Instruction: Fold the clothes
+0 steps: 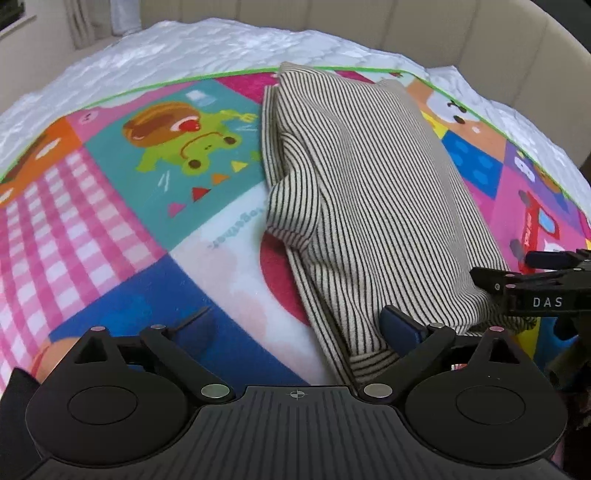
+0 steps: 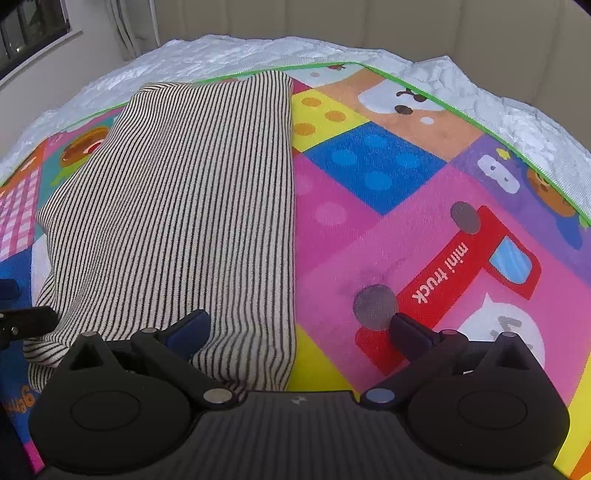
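A cream garment with thin black stripes [image 1: 369, 192] lies folded into a long strip on a colourful play mat [image 1: 110, 221]. It also shows in the right wrist view [image 2: 192, 206]. My left gripper [image 1: 295, 328] is open at the garment's near left corner, its right finger [image 1: 402, 328] resting on the striped cloth. My right gripper [image 2: 299, 328] is open over the garment's near right edge, its left finger [image 2: 188, 328] on the cloth and its right finger [image 2: 410, 332] over the mat. The right gripper's tip [image 1: 491, 280] also shows in the left wrist view, at the garment's right corner.
The play mat [image 2: 406, 221] with cartoon prints and a green border lies on a white quilted bed cover [image 1: 184, 44]. A beige padded headboard [image 2: 369, 22] stands behind. A window [image 2: 29, 29] is at the far left.
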A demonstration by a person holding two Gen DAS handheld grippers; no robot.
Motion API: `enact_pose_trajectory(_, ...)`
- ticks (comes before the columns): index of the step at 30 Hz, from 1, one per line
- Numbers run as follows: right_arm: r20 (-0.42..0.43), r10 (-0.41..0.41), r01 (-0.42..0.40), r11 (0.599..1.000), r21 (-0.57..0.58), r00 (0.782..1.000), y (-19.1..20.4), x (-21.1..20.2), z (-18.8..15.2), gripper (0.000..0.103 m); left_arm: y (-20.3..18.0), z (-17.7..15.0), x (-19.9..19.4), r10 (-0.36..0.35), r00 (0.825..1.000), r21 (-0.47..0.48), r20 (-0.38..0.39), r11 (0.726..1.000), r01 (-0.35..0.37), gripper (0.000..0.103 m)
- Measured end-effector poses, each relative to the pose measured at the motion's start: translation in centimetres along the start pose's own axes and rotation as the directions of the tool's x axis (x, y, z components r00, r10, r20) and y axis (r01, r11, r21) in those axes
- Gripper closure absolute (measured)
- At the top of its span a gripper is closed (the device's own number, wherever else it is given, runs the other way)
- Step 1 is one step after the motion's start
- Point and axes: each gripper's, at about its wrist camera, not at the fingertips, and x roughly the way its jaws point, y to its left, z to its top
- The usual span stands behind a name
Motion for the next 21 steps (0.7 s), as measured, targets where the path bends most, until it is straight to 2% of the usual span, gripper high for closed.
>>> enact_pose_trajectory(11,0.02,-0.011,0.012,1.0,-0.027,1.0,0.28,0.06,0.11,0.0,0.15,-0.07,0.05,0.012,1.0,-0.031,-0.004,0.999,-0.012,0.0)
enact_pose_trajectory(21,-0.003,0.003,-0.003,1.0,-0.007,1.0,0.03,0.32,0.22,0.0,0.31,0.0,0.2,0.006,1.0,-0.038,-0.004,0.999,-0.006,0.0)
